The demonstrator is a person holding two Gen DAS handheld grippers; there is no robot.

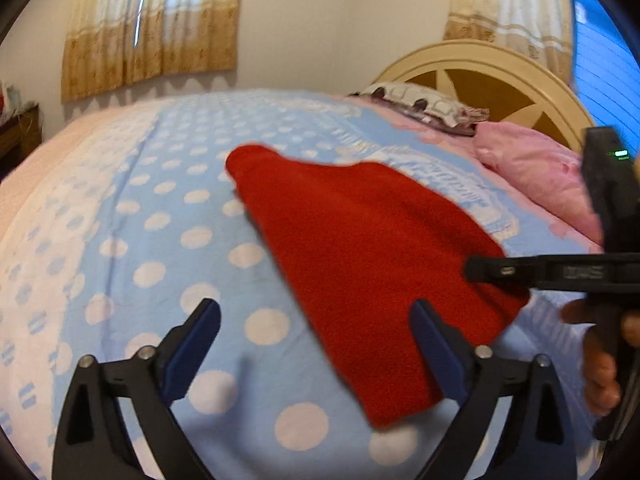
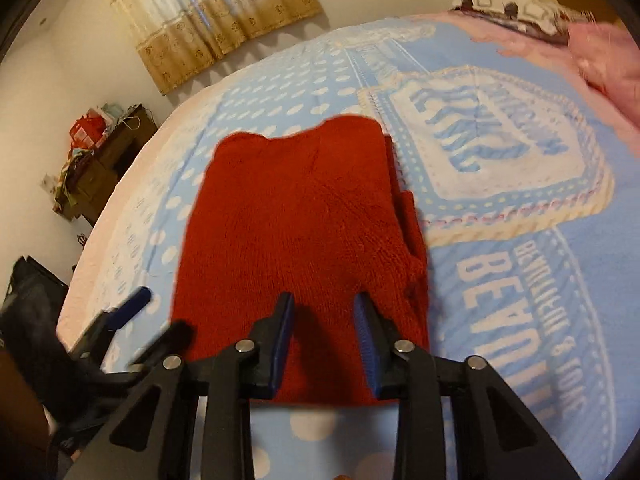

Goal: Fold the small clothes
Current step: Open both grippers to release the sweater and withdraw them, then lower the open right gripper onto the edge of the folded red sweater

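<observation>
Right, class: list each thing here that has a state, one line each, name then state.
red knit garment: folded, lying flat on the bedspread, not gripped.
left claw: wide open, holding nothing.
right claw: partly open over the garment's near edge.
curtains: drawn closed.

Folded red knit garment (image 2: 304,216) flat on blue polka-dot blanket (image 2: 500,272) across the bed. Right hand-held gripper (image 2: 325,336) just above its near edge, jaws parted — nothing between them. Left hand-held gripper (image 2: 132,308) blurred at lower left, beside the garment's left edge.
</observation>
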